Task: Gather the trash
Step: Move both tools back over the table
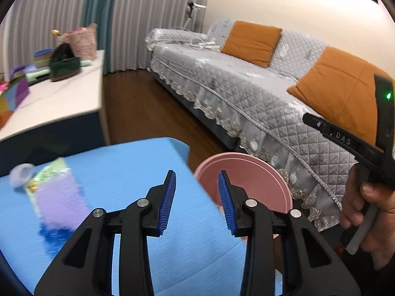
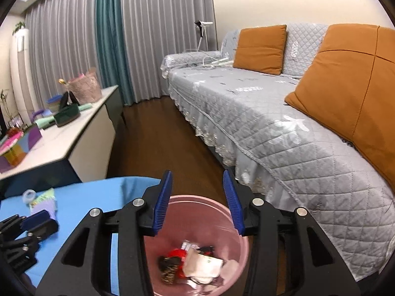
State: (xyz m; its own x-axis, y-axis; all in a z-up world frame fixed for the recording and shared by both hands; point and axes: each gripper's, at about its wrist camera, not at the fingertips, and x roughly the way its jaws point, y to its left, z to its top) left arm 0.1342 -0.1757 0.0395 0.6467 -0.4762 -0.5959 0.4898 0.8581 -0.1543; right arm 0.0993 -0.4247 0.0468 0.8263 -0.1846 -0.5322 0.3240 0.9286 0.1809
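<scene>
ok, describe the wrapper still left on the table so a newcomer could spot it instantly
Start at the blue table beside the pink bin. Near its far left end lies a flat packet, pale green at the top fading to lilac and blue. The only thing next to it is a small round clear lid; the packet is the flat, rectangular, coloured one.

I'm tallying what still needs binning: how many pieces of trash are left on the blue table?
2: a crumpled clear plastic piece near the blue table's far left edge, and a green-and-purple wrapper touching it on the right. More may be hidden behind the claws.
</scene>
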